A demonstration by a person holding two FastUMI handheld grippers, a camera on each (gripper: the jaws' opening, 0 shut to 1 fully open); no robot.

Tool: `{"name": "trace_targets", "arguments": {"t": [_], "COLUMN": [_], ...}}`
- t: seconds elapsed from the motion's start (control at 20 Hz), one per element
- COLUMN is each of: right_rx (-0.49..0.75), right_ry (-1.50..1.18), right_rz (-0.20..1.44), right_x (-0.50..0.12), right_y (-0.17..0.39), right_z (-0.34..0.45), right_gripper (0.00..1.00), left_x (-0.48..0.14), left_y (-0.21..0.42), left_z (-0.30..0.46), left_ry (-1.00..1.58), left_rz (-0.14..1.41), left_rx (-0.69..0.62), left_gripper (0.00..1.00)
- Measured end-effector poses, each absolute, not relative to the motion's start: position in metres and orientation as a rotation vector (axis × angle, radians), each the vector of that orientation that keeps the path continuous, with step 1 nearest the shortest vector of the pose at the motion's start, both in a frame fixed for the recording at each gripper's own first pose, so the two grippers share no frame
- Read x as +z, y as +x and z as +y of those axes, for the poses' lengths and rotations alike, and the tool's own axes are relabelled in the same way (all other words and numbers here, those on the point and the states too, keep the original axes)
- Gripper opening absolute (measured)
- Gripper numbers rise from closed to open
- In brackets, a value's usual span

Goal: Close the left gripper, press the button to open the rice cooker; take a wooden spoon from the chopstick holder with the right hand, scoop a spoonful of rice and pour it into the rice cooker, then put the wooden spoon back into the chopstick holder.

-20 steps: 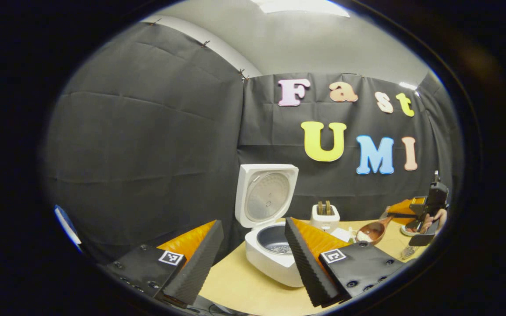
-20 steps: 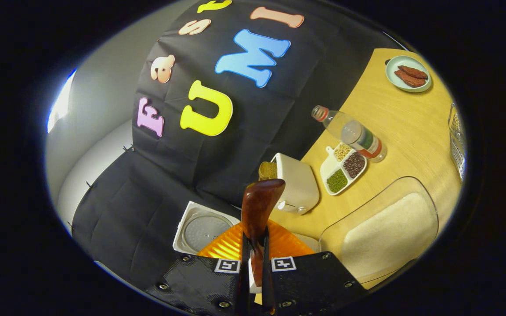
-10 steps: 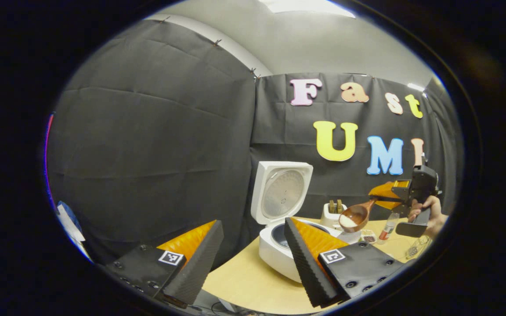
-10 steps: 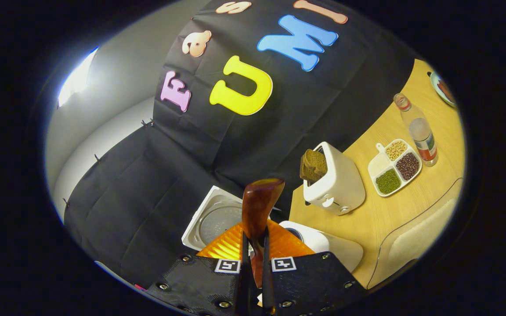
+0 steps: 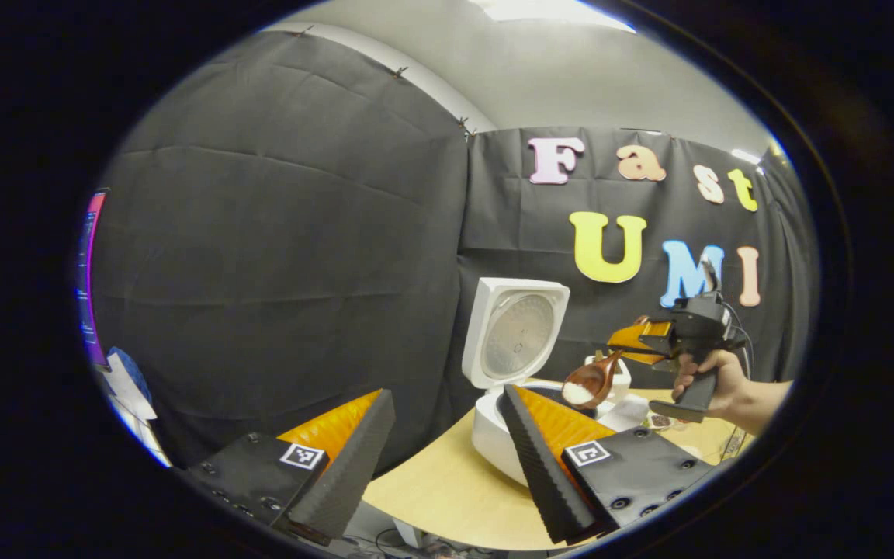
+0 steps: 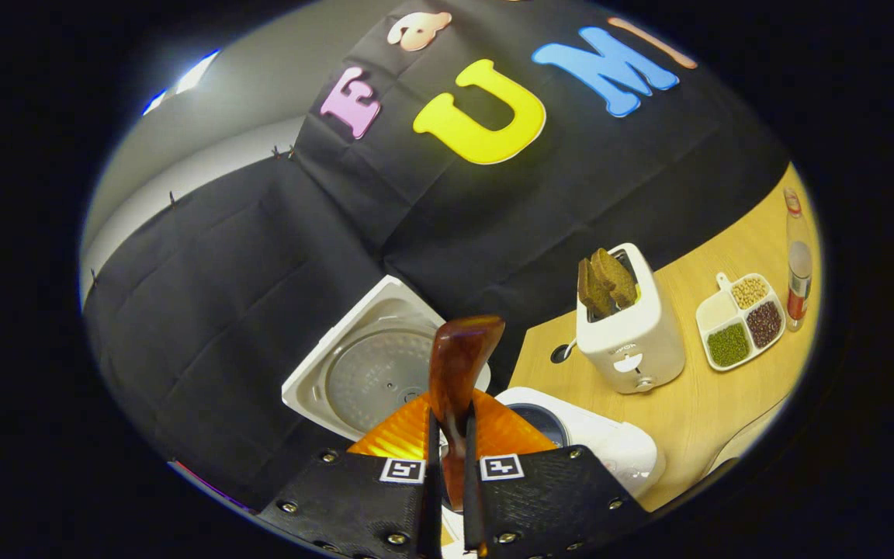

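here the right tool point(image 6: 447, 466) pinches the wooden spoon point(image 6: 459, 365) above the open rice cooker point(image 6: 571, 435); left tool point(image 5: 447, 458) gapes empty.

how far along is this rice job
Done: the cooker lid stands open, and the spoon carries rice. In hand: the right gripper is clamped on the spoon beside the pot. Left: tip the rice in, return the spoon.

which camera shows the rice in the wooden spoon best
The left gripper view: the wooden spoon shows side-on, white rice heaped in its bowl above the rice cooker. The right gripper view shows the spoon's back between the fingers; the rice is hidden.
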State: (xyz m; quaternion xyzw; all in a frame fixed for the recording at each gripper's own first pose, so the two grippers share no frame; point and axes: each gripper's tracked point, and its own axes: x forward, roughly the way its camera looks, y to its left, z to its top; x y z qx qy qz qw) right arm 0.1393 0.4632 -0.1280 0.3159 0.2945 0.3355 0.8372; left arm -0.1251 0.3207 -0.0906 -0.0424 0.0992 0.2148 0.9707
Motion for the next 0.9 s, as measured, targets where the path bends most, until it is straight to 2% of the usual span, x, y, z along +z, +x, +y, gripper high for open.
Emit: {"name": "trace_targets", "arguments": {"t": [0.05,0.1,0.2,0.25,0.55,0.7,0.9], "right_rx": [0.711,0.714,0.728,0.735,0.770,0.811,0.862], "right_ry": [0.624,0.584,0.505,0.464,0.210,0.073,-0.137], "right_rz": [0.619,0.623,0.621,0.614,0.519,0.457,0.319], "right_x": [-0.133,-0.139,-0.148,-0.150,-0.150,-0.146,-0.134], "right_y": [0.139,0.139,0.138,0.136,0.135,0.129,0.124], "right_z": [0.470,0.475,0.484,0.488,0.499,0.504,0.511], "right_gripper": [0.11,0.11,0.11,0.11,0.11,0.11,0.11], "left_x": [-0.090,-0.091,-0.092,-0.091,-0.095,-0.096,-0.100], "left_y": [-0.127,-0.129,-0.133,-0.134,-0.137,-0.140,-0.139], "left_z": [0.323,0.325,0.330,0.332,0.335,0.336,0.338], "left_ry": [-0.086,-0.087,-0.084,-0.085,-0.096,-0.100,-0.087], "left_rz": [0.203,0.207,0.210,0.210,0.213,0.212,0.217], "left_rx": [0.439,0.447,0.462,0.467,0.492,0.496,0.497], "left_gripper": [0.99,0.97,0.99,0.97,0.97,0.99,0.97]}}
